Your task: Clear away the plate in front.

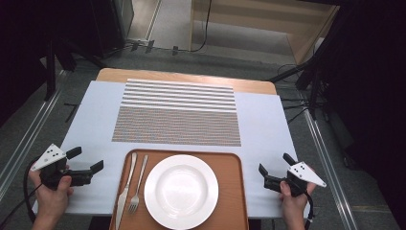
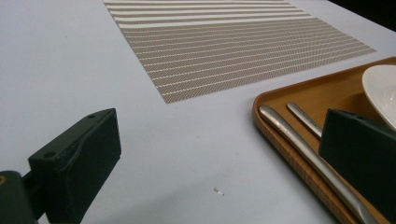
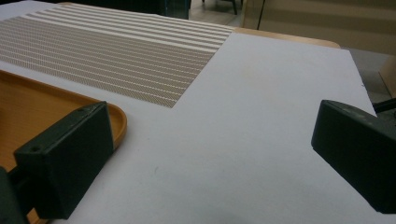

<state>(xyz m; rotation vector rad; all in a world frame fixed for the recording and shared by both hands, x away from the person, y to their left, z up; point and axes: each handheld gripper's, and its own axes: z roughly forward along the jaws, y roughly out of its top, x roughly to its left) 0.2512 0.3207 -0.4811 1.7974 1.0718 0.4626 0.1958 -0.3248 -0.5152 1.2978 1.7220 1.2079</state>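
Note:
A white plate [image 1: 181, 190] sits on an orange-brown tray [image 1: 234, 165] at the near edge of the table. A knife [image 1: 125, 184] and a fork [image 1: 138, 184] lie side by side on the tray, left of the plate. In the left gripper view the knife [image 2: 303, 149], the fork [image 2: 303, 119], the tray [image 2: 299, 98] and the plate [image 2: 383, 88] lie to the right. My left gripper [image 1: 88, 159] hovers open just left of the tray, holding nothing. My right gripper [image 1: 275, 168] is open just right of the tray [image 3: 28, 107], also holding nothing.
A striped woven placemat [image 1: 178, 112] lies beyond the tray on the white table cover [image 1: 93, 110]. The wooden table edge [image 1: 191, 76] shows at the far side. Cables and dark stands [image 1: 311, 81] are on the floor around the table.

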